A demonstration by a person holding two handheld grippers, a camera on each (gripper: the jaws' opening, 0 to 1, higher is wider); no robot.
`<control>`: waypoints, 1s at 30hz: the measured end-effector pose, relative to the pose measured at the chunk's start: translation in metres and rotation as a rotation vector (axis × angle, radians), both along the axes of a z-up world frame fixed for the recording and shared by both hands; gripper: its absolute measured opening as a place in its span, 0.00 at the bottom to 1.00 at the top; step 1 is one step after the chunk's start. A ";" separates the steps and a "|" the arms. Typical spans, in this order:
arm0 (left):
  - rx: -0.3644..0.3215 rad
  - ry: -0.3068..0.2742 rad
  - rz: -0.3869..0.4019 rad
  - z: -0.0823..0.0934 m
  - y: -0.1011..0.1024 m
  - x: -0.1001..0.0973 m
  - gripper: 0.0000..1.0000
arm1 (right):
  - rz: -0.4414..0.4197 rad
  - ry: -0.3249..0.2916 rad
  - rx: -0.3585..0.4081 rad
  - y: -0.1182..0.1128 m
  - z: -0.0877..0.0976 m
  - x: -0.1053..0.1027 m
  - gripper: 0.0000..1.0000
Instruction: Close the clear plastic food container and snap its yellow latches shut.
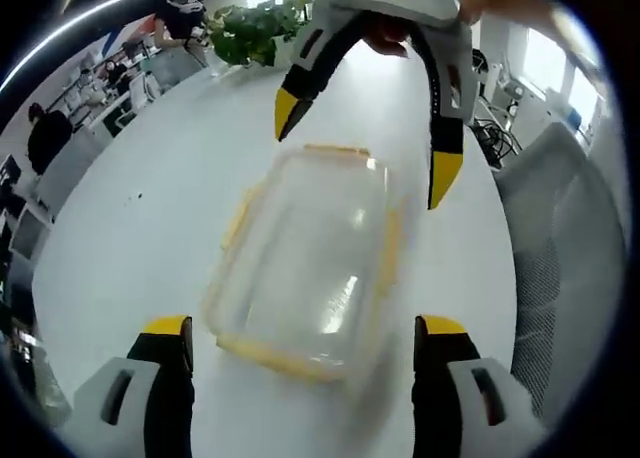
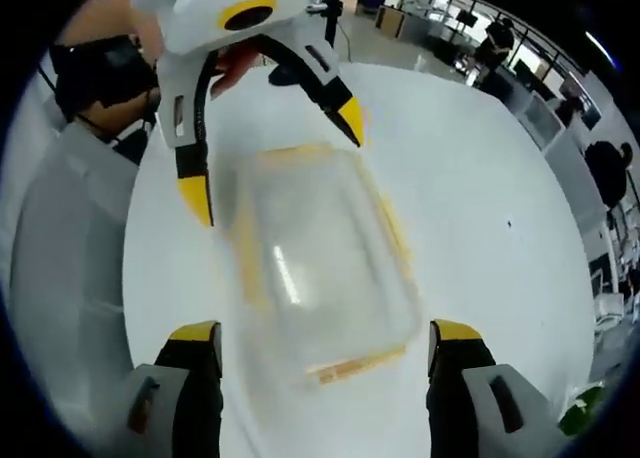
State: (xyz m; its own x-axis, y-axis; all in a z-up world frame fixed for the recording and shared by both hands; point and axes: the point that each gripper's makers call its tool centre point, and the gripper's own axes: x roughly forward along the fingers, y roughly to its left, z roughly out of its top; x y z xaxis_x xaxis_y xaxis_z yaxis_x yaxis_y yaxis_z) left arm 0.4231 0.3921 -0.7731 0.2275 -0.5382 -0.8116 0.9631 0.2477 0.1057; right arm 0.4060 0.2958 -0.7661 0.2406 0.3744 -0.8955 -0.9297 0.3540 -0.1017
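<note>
On the white table (image 1: 130, 238), between my two grippers, sits the one clear food container (image 1: 310, 258), and I take everything else from it. My left gripper (image 1: 305, 353) stands at its near short end, jaws spread wider than the box and holding nothing; my right gripper (image 2: 330, 353) stands at the opposite end, spread just as wide and equally empty. Each shows across the container in the other's view.

I judge the box light, thin-walled and slick: it would skate on this smooth top if I press one side alone, and the clear walls would flex rather than break. So I'd steady it with one gripper and press with the other, taking hold at the yellow latches (image 1: 385, 253), not the glossy lid.

The count: one container, two grippers. I can make out yellow strips on all four edges, so four latches I believe, though motion blur keeps me from telling which are snapped down. Beyond the container's far end stands one green plant (image 1: 255, 28); beside its long edge, one grey chair (image 1: 560, 238).
</note>
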 end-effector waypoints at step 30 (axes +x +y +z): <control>-0.199 0.013 0.274 0.008 0.016 -0.024 0.93 | -0.280 -0.065 0.181 -0.016 -0.001 -0.034 0.87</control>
State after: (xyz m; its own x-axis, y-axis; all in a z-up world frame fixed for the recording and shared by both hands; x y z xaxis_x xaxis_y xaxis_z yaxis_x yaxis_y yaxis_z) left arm 0.3989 0.4083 -0.7651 0.3759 -0.6067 -0.7005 0.8589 0.5119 0.0176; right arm 0.3723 0.2799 -0.7669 0.4111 0.4371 -0.8000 -0.7876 0.6121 -0.0703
